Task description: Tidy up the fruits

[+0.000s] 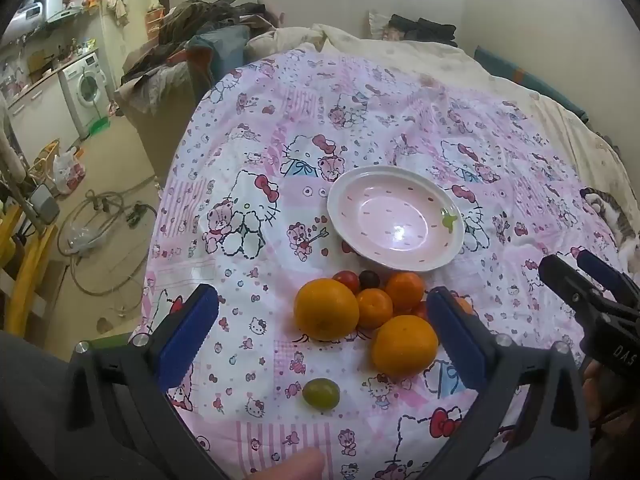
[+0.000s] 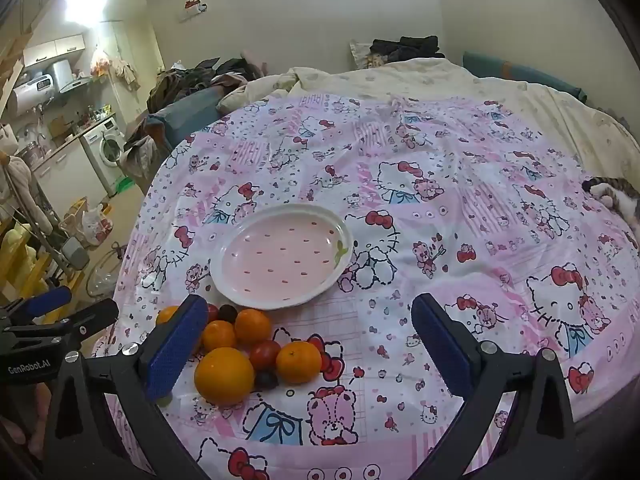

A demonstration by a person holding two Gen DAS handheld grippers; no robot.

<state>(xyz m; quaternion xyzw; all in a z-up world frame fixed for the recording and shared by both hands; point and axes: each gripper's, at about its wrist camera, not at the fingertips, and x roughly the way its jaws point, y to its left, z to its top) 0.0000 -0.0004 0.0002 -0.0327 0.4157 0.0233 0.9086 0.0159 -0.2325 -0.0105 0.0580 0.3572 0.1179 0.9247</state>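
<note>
A pink strawberry-print plate point(image 1: 352, 188) point(image 2: 236, 292) lies with nothing in it on a cartoon-cat bedsheet. In front of it sits a cluster of fruit: two large oranges point(image 1: 326, 309) point(image 2: 224, 376), several small tangerines point(image 1: 374, 307) point(image 2: 298, 362), cherry tomatoes point(image 1: 347, 280) point(image 2: 265, 354) and dark grapes point(image 1: 369, 279) point(image 2: 266, 380). A green grape point(image 1: 321, 394) lies apart, nearer to me. My left gripper point(image 1: 324, 320) hovers open above the cluster, nothing between its blue pads. My right gripper point(image 2: 308, 336) is also open, over the cluster's right side. Each gripper shows at the other view's edge.
A cat point(image 1: 612, 216) point(image 2: 616, 196) lies at the bed's right edge. Beyond the sheet a cream quilt point(image 2: 400, 76) and piled clothes point(image 1: 200, 20) cover the bed's far end. Left of the bed is floor with a hose, bags and a washing machine point(image 1: 86, 88).
</note>
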